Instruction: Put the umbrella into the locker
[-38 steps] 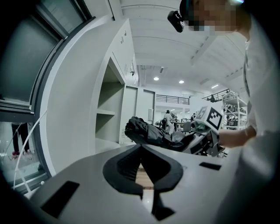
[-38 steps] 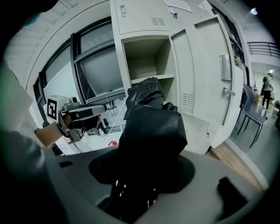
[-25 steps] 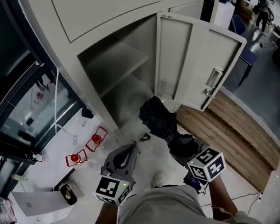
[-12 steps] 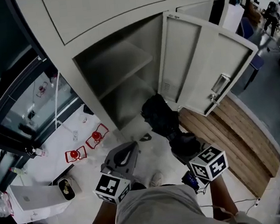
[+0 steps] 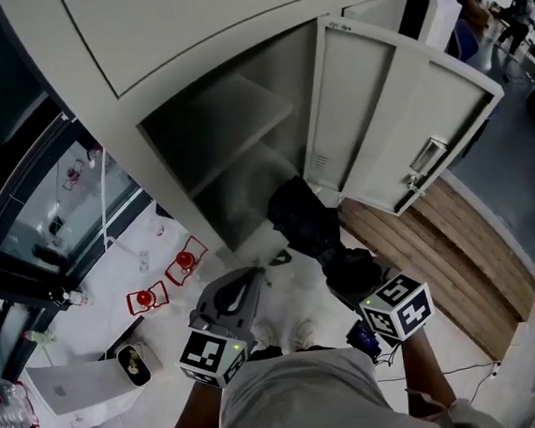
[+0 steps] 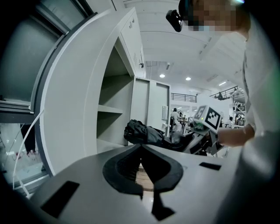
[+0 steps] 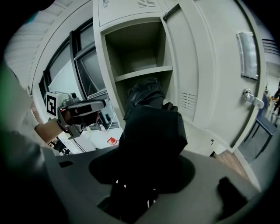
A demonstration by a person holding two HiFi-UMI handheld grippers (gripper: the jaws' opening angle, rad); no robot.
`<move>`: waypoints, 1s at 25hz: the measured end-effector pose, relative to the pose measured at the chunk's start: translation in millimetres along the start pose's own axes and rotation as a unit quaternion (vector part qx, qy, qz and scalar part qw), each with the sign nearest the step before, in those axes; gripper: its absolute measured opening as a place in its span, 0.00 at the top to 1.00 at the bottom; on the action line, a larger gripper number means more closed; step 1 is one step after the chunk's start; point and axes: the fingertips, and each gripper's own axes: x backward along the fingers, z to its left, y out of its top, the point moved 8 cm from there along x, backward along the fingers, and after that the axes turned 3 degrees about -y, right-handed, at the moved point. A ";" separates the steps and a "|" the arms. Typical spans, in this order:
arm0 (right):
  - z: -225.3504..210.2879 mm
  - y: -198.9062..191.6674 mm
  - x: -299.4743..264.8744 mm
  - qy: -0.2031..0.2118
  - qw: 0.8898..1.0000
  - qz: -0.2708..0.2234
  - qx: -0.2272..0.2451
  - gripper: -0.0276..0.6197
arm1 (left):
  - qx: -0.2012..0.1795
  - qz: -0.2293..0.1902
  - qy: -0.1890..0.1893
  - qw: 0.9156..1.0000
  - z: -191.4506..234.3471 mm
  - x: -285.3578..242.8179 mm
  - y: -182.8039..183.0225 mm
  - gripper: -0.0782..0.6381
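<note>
A black folded umbrella (image 5: 304,222) is held at its near end by my right gripper (image 5: 350,274), which is shut on it. Its far end points at the mouth of the lower compartment of the open grey locker (image 5: 239,117). In the right gripper view the umbrella (image 7: 151,122) covers the jaws and reaches toward the space under the shelf (image 7: 144,72). My left gripper (image 5: 253,277) hangs left of the umbrella, apart from it, jaws shut with nothing between them. The left gripper view shows the umbrella (image 6: 142,133) beside the locker opening.
The locker door (image 5: 400,120) stands swung open to the right. Two red items (image 5: 185,261) lie on the white floor at left, near a glass wall (image 5: 51,210). A white box (image 5: 68,392) sits lower left. Wooden boards (image 5: 451,266) run along the right.
The person has edged toward the locker, so both grippers and the umbrella's far end are slightly nearer the lower compartment. The grip on the umbrella is the same.
</note>
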 end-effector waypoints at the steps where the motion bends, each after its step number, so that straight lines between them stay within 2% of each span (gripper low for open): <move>1: 0.3 1.8 -1.0 -0.001 1.000 0.000 -0.001 0.63 | 0.001 0.001 0.000 1.000 3.0 0.3 0.2 0.87; 9: -5.0 19.1 -16.1 -0.007 1.000 0.005 0.003 0.63 | 0.006 -0.015 0.000 1.000 20.4 -3.8 3.3 0.87; 25: -23.7 62.6 -51.6 -0.016 1.000 0.003 0.022 0.63 | 0.007 -0.014 -0.005 1.000 35.7 -3.9 1.2 0.87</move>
